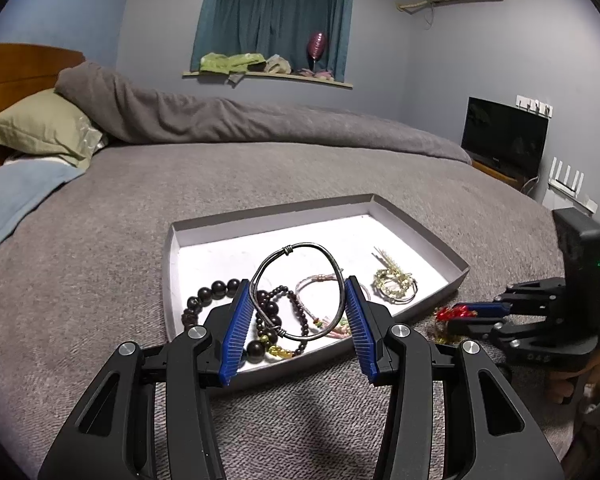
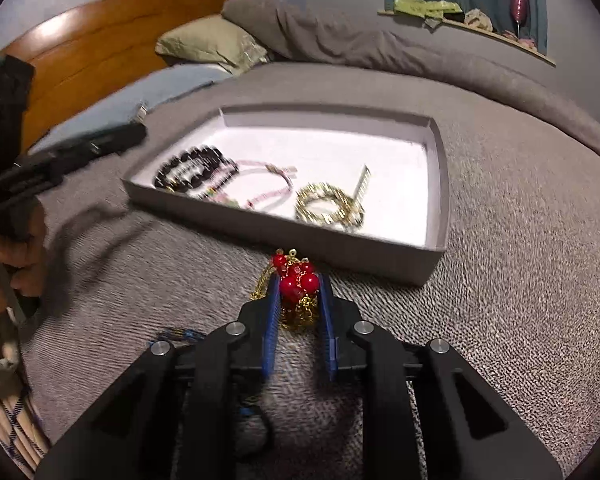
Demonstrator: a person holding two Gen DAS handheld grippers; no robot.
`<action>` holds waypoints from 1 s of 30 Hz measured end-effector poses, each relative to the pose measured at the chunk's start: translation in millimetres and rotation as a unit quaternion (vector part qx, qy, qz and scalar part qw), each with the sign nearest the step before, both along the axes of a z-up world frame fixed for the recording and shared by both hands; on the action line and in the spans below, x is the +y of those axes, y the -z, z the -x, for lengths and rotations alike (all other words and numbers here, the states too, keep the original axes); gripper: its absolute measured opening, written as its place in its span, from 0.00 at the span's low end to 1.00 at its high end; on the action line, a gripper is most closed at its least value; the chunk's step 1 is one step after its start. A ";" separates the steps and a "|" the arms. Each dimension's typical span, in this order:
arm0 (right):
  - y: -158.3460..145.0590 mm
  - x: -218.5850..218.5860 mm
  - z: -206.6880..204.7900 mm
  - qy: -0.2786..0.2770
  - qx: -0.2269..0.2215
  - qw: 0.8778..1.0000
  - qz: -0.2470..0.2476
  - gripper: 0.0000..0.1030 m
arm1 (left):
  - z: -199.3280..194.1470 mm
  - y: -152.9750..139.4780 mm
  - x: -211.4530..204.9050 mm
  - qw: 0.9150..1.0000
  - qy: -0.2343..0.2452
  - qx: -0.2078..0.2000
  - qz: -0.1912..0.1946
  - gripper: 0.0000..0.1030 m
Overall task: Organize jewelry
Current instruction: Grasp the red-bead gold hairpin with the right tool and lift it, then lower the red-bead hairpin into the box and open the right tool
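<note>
1. The left gripper [image 1: 298, 320] holds a thin dark metal wire bangle [image 1: 296, 292] across its width; the blue ribbed fingers [image 1: 236, 332] press on the hoop's two sides, gripping it, and it hangs over the near half of the shallow grey cardboard tray with a white floor [image 1: 420, 232].
2. The tray sits on the grey bed cover [image 1: 100, 260]. In it lie dark round wooden bead bracelets [image 1: 212, 292], a thin pink cord bracelet [image 1: 320, 280] and a coiled gold-green bead bracelet [image 1: 394, 286].
3. The right gripper [image 2: 300, 292] is low on the bed cover, just outside the tray's near wall. Between its narrowly parted fingers [image 2: 273, 308] sits a red bead cluster on a gold chain [image 2: 298, 280]. The pads look close against the beads, but I cannot tell whether they press firmly.
4. The deciding relation: the red cluster lies straight ahead between the right fingers, with the chain trailing back toward the gripper and out to the left. The tray wall is directly beyond it, so the right hand is much the nearer one.
5. Judgement: the next move calls for a secure pinch, a lift clear of the wall, then a short carry forward into the tray's empty right part.
</note>
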State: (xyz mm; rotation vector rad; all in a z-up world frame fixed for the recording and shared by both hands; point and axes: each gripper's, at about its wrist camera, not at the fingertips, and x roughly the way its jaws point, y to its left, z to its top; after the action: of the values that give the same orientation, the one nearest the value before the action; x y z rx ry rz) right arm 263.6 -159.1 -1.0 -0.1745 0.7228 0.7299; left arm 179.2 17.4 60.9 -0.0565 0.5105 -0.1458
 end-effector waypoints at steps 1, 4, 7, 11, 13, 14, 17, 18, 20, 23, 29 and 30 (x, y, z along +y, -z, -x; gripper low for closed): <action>-4.5 -1.7 2.1 -0.002 -0.003 1.000 -0.008 0.18 | -0.2 -0.5 0.2 1.000 0.000 0.000 0.000 0.46; -17.0 -6.3 5.9 -0.006 -0.010 0.999 -0.039 0.14 | 0.0 -0.7 -0.9 1.000 0.002 0.000 -0.001 0.46; -32.7 -10.1 10.7 -0.008 -0.027 0.997 -0.067 0.14 | -0.2 -1.2 -0.7 1.000 0.002 -0.001 -0.001 0.46; -52.9 -14.1 16.5 -0.004 -0.053 0.994 -0.096 0.14 | -0.9 -1.1 0.6 1.000 0.001 -0.001 0.000 0.46; -61.8 -15.2 18.6 -0.001 -0.064 0.992 -0.107 0.14 | -1.2 -1.0 0.7 1.000 0.002 -0.001 -0.001 0.46; -66.4 -15.6 19.3 0.000 -0.070 0.991 -0.113 0.14 | -1.6 -0.9 1.0 1.000 0.002 -0.001 0.000 0.46; -83.7 -17.9 18.7 0.006 -0.088 0.987 -0.134 0.14 | -3.2 -1.3 1.1 1.000 0.002 -0.001 0.001 0.46; -87.2 -18.3 17.4 0.008 -0.092 0.986 -0.139 0.14 | -4.1 -1.1 0.8 1.000 0.003 -0.001 0.001 0.46; -94.0 -17.8 15.0 0.013 -0.101 0.984 -0.146 0.14 | -4.3 -0.9 -0.8 1.000 0.005 -0.002 0.001 0.46; -103.2 -15.8 6.0 0.018 -0.106 0.981 -0.159 0.14 | -6.4 -0.2 -2.3 1.000 0.006 -0.002 0.001 0.46; -105.8 -9.8 -8.9 0.018 -0.105 0.982 -0.158 0.14 | -17.0 -2.2 -4.1 1.000 0.007 -0.004 -0.002 0.46; -106.0 -10.6 -8.6 0.019 -0.104 0.982 -0.157 0.14 | -19.5 -2.6 -3.5 1.000 0.006 -0.004 -0.002 0.46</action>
State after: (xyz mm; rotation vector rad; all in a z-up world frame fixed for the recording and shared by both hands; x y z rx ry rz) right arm 272.1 -169.7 104.9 0.0510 0.4028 0.7678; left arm 198.7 14.0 63.5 -0.0495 0.5022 -0.1579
